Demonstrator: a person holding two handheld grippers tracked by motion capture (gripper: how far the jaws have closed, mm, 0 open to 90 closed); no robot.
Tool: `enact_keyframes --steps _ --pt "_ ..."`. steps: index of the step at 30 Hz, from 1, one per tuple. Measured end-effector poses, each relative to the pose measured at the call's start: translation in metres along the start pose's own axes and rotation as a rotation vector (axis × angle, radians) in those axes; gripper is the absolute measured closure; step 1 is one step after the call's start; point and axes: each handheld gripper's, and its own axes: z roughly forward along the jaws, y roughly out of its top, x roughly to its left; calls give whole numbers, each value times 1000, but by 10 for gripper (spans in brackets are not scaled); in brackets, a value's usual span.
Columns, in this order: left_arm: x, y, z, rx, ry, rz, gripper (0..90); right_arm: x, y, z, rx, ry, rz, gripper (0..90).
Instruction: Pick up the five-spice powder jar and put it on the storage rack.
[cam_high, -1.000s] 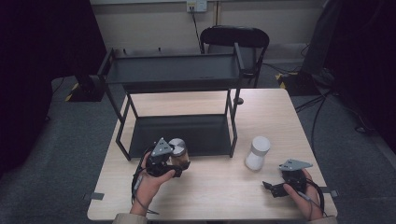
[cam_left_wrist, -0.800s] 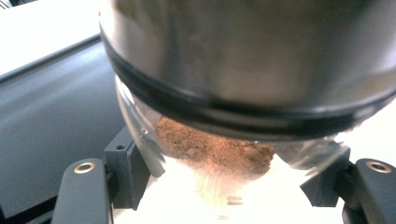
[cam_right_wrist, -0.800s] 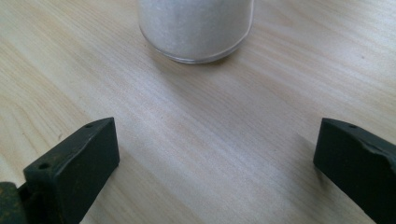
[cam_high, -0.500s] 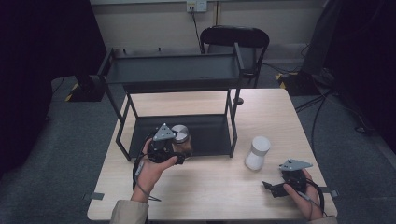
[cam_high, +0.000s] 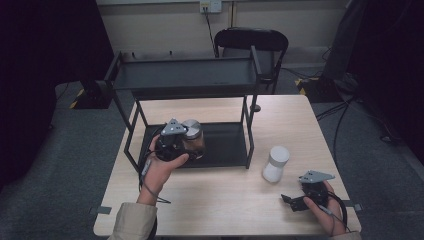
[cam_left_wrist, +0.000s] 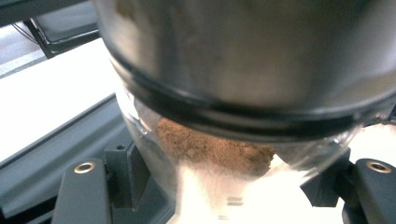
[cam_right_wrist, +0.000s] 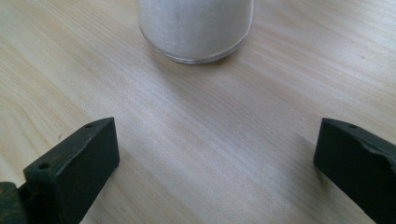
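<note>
left claw (cam_high: 192, 141): clamped, raised; right claw (cam_high: 286, 200): jaws apart, low

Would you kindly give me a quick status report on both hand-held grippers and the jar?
Left hand-held gripper shut on brown-powder jar, lifted before rack. Right hand-held gripper open, near white jar. Nothing obstructing.

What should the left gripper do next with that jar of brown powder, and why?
Probably carry the jar forward and set it on the rack's lower shelf. The left gripper is shut on it, held at the shelf's front edge, and the shelf beyond looks bare.
</note>
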Motion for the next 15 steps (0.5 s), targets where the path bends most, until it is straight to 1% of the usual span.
enact_keyframes --steps 6,9,10,11,15 --pt "2 16 -8 1 2 5 303 0 0 0 0 0 0 0" --pt "5 24 -13 -2 4 -2 303 0 0 0 0 0 0 0" --pt "5 31 -16 3 12 3 303 0 0 0 0 0 0 0" --pt "5 31 -16 3 12 3 303 0 0 0 0 0 0 0" --pt "6 43 -22 5 20 8 303 0 0 0 0 0 1 0"
